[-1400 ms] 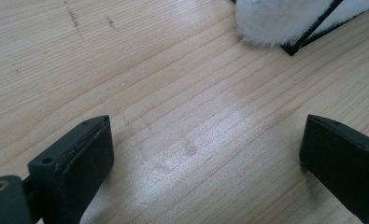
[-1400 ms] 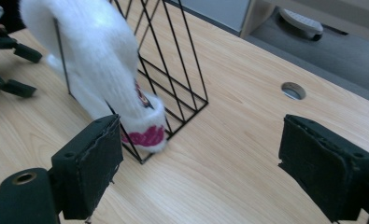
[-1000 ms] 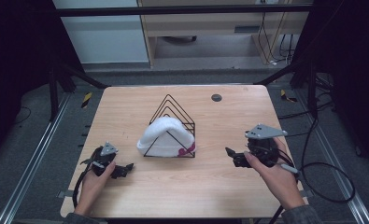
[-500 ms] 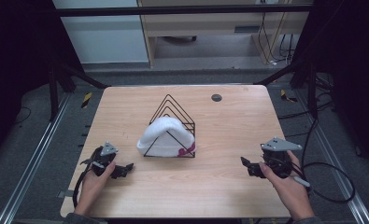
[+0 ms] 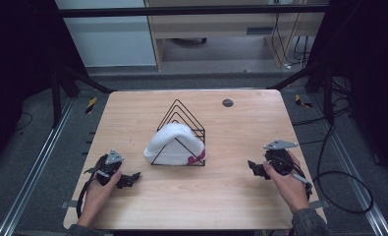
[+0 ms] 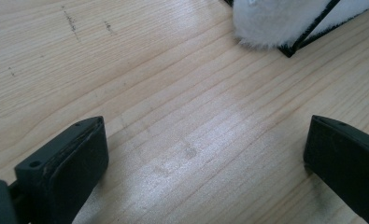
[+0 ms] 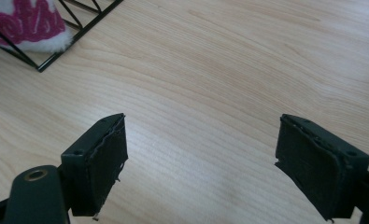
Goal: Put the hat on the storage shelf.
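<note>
The left gripper (image 5: 131, 178) sits low in the lower left of the high view, held in the person's left hand (image 5: 99, 189), its jaws spread wide apart with nothing between them; in the left gripper view (image 6: 205, 154) the two black jaws stand at the bottom corners of the frame over bare wood grain. The right gripper (image 5: 253, 168) lies in the lower right of the high view, gripped by the right hand (image 5: 285, 179), a grey three-cornered plate (image 5: 280, 144) on top of it; its jaws too are parted and empty, and in the right gripper view (image 7: 201, 163) they frame a stretch of pale tabletop. Between the two grippers, at the centre of the high view, stands a black wire rack (image 5: 184, 125) shaped like a row of peaked frames, with a white fluffy hat (image 5: 169, 145) tucked into its near end; a pink marking (image 5: 196, 158) shows at the hat's lower right edge. The hat's fuzzy rim fills the upper right of the left gripper view, and the pink marking the upper left of the right gripper view. A small dark round disc (image 5: 227, 103) lies near the far edge of the wooden table (image 5: 216, 206).
</note>
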Tool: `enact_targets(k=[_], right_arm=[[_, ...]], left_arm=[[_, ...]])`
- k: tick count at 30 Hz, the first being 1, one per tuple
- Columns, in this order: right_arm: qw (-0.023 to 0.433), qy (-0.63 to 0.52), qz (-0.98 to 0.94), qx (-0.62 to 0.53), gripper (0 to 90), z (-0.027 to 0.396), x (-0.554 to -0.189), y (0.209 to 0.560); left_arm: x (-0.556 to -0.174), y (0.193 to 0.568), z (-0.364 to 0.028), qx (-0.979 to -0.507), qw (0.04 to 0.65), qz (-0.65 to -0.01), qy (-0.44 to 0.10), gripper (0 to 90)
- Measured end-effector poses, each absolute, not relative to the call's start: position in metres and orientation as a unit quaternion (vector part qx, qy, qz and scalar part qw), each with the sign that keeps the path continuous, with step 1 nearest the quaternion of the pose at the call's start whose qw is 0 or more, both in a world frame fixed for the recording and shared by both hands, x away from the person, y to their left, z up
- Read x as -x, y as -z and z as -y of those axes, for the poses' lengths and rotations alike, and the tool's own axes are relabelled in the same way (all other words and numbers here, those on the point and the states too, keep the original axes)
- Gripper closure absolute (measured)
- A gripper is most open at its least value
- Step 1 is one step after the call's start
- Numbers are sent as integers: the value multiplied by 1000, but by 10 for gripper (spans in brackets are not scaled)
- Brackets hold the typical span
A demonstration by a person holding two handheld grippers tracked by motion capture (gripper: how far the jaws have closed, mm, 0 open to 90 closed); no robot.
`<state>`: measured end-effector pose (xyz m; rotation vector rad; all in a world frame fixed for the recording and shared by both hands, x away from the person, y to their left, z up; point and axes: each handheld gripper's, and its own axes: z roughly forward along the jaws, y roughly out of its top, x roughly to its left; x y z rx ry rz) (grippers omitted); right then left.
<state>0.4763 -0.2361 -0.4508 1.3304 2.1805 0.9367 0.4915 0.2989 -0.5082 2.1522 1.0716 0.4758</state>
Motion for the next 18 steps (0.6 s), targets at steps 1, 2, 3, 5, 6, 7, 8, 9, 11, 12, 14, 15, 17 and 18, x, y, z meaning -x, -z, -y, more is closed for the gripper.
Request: enact_targets(k=[1,2,3,5,6,7,8,9,11,12,14,15,17,18], right_arm=[[207,-336,-783,-480,170,235,-481,453],[204,-337,-781,-484,170,234,-483,455],[201,-340,-778,-488,170,233,-485,457],[203,-341,-776,-490,172,231,-492,462],[202,-341,-776,-490,174,227,-497,465],[201,-343,-774,-492,175,225,-498,466],[199,-347,-773,-492,176,224,-500,468],[194,-350,-771,-496,176,222,-501,469],[194,-350,-771,-495,176,218,-503,471],[198,-347,-773,-494,176,213,-506,473],[198,-348,-773,-493,176,211,-507,474],[202,-352,-768,-495,179,205,-511,476],[202,-358,-764,-498,179,202,-514,477],[203,-359,-762,-499,179,201,-514,477]], left_arm=[[-491,508,-299,-826,339,-411,-183,0],[-491,508,-299,-827,338,-411,-183,0],[-491,508,-299,-827,338,-410,-182,0],[-491,508,-299,-827,338,-410,-182,0],[-491,508,-299,-827,339,-411,-182,0],[-491,508,-299,-827,339,-411,-181,0],[-491,508,-299,-827,339,-411,-182,0],[-491,508,-299,-827,339,-411,-182,0],[-491,508,-299,-827,339,-411,-182,0],[-491,508,-299,-827,339,-410,-181,0],[-491,508,-299,-827,339,-410,-181,0],[-491,508,-300,-828,339,-408,-182,0],[-491,508,-300,-828,339,-408,-182,0],[-491,508,-300,-828,339,-409,-182,0]])
